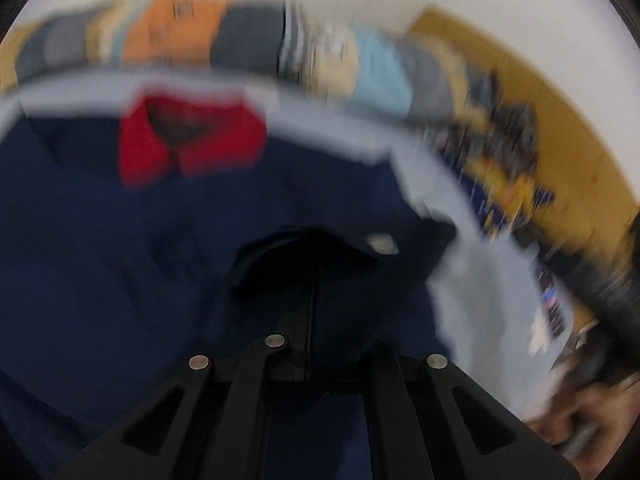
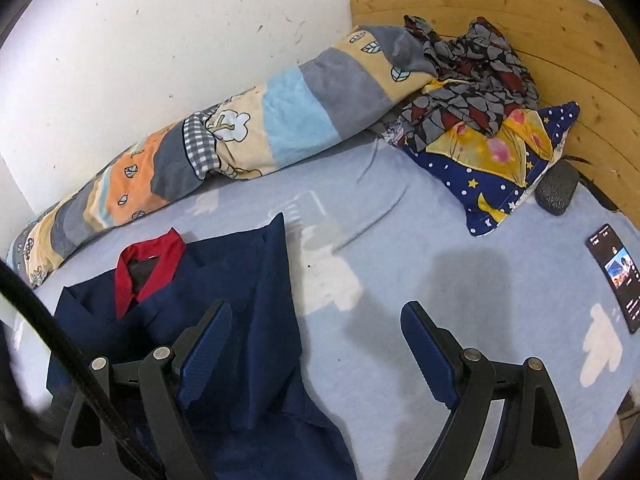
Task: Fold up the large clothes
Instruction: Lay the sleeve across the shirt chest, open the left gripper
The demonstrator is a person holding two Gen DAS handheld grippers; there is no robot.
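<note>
Where the light blue bedsheet (image 2: 400, 240) lies flat, a navy jacket (image 2: 248, 320) with a red collar (image 2: 148, 268) is spread on its left part, collar toward the wall, one front panel turned over so its edge runs down the middle of the garment. Right gripper (image 2: 316, 352): jaws wide apart, blue-padded fingers (image 2: 430, 354) empty; one finger hangs above the jacket's edge, the other above bare sheet, shadow on the sheet between them. Left gripper (image 1: 308, 304): left wrist view heavily blurred; fingers drawn together, a narrow seam between them, dark navy cloth bunched at the tips. Whether it actually pinches that fold, cannot tell from the blur. The jacket fills most of that view, red collar near the top, a small pale tag (image 1: 382, 244) just beyond the fingertips. Along the wall, a long rolled quilt (image 2: 224, 136) in orange, grey, cream and light blue blocks. Toward the wooden headboard (image 2: 540, 24): a crumpled grey-and-red patterned garment (image 2: 472, 76) heaped on a navy-and-yellow pillow (image 2: 496, 164), a dark grey rounded object (image 2: 558, 188) just beside the pillow. A phone (image 2: 618, 276), screen lit, lies on the sheet near the right edge.
</note>
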